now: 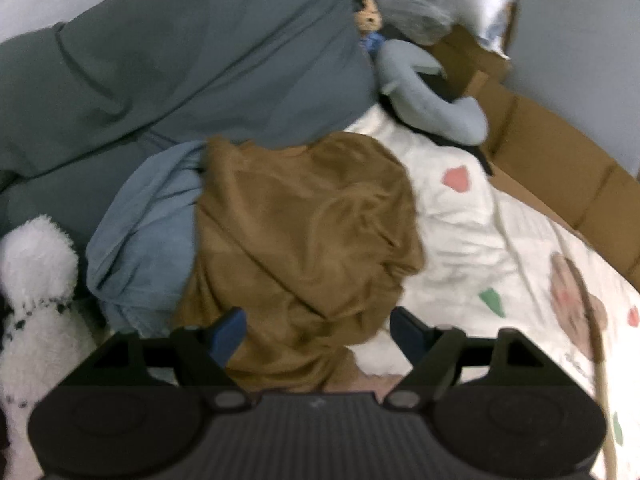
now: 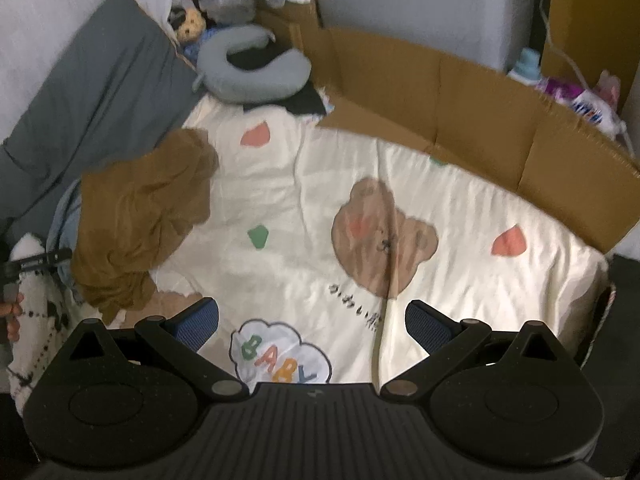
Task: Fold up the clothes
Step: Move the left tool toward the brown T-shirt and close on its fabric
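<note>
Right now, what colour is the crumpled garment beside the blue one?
Plain brown garment, no pattern; the left wrist view shows it best, against the blue garment.

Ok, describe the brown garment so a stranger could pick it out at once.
Start at the cream bear-print blanket spread in front of the cardboard wall. At its left edge, beside the grey bedding, lies the crumpled brown garment. It partly covers a light blue cloth and is the only tan-brown heap.

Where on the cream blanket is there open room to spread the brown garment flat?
Free: the cream blanket between the brown garment and cardboard wall, around the bear print. Crowded: left edge, where blue cloth, grey bedding and neck pillow pile up.
</note>
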Demonstrator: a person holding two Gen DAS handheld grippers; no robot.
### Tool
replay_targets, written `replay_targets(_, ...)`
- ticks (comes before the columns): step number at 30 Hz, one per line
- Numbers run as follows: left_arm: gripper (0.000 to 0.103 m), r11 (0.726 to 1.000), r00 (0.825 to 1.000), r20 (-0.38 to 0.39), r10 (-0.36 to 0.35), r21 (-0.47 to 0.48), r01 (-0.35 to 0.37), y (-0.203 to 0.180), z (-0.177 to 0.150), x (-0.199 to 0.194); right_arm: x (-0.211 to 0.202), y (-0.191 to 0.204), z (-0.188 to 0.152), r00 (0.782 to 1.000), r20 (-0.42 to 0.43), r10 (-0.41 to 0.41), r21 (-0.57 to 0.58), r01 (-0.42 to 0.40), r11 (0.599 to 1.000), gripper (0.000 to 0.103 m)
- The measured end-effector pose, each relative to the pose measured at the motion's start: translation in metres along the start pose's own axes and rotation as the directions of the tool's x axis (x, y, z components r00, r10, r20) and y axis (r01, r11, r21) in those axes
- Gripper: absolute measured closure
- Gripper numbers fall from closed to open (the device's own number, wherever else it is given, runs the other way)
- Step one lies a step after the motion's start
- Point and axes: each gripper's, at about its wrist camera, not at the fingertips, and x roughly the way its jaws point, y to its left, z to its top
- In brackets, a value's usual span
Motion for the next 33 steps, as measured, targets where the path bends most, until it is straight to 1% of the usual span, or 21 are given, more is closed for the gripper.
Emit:
replay_targets(2,0.022,1.0,1.0,0.006,0.008,-0.019,-0.007,0.009,0.001,0.009,0.008,-0.002,-0.002,1.0,-0.003,0.005,-0.024,-0.005,1.0,0.001)
replay_targets(6,0.022,0.999,0.999,0.033,0.013,-0.037,-0.011,0.023,0.004,0.025,0.024,-0.01,-0.001,1.0,-0.003,0.024,-0.02,-0.024,1.0,0.001)
replay_targets(11,0.022,0.999,0.997,0.072,0.019,-0.037,-0.016,0.035,0.011,0.044,0.047,-0.014,-0.009,0.999,-0.009,0.049,-0.049,-0.049,0.998,0.001)
replay_targets(13,0.024,0.998,0.994,0.1,0.043,-0.057,-0.038,0.041,0.017,0.053,0.054,-0.015,-0.013,0.997,-0.012,0.072,-0.056,-0.073,0.996,0.001)
replay_targets(16,0.024,0.995,0.993,0.109,0.041,-0.09,-0.031,0.049,0.028,0.072,0.066,-0.02,-0.022,0.995,-0.016,0.095,-0.05,-0.095,0.994,0.001)
replay_targets(20,0.024,0.997,0.99,0.127,0.066,-0.048,-0.06,0.05,0.043,0.096,0.077,-0.028,-0.034,0.996,-0.037,0.083,-0.042,-0.084,0.996,0.001)
replay_targets(22,0.024,0.996,0.99,0.125,0.069,-0.069,-0.061,0.054,0.048,0.105,0.081,-0.033,-0.038,0.996,-0.048,0.077,-0.028,-0.078,0.997,0.001)
replay_targets(24,0.024,0.994,0.989,0.117,0.086,-0.079,-0.078,0.056,0.05,0.115,0.084,-0.037,-0.042,0.996,-0.057,0.074,-0.018,-0.075,0.997,0.001)
replay_targets(27,0.029,0.99,0.988,0.106,0.112,-0.093,-0.102,0.058,0.052,0.129,0.088,-0.038,-0.046,0.996,-0.067,0.065,-0.02,-0.067,0.998,0.001)
replay_targets(29,0.029,0.991,0.99,0.095,0.104,-0.097,-0.095,0.059,0.051,0.135,0.089,-0.038,-0.047,0.996,-0.069,0.064,-0.024,-0.066,0.998,0.001)
replay_targets(30,0.031,0.991,0.991,0.09,0.1,-0.099,-0.091,0.06,0.051,0.137,0.09,-0.038,-0.048,0.996,-0.07,0.064,-0.025,-0.066,0.997,0.001)
replay_targets(31,0.038,0.991,0.992,0.085,0.097,-0.101,-0.088,0.06,0.05,0.14,0.091,-0.039,-0.049,0.995,-0.074,0.061,-0.024,-0.063,0.998,0.001)
replay_targets(32,0.049,0.991,0.992,0.08,0.093,-0.103,-0.084,0.061,0.05,0.143,0.092,-0.04,-0.05,0.995,-0.078,0.058,-0.022,-0.06,0.998,0.001)
replay_targets(33,0.056,0.991,0.993,0.076,0.089,-0.105,-0.081,0.061,0.049,0.145,0.092,-0.04,-0.051,0.995,-0.083,0.055,-0.021,-0.057,0.998,0.001)
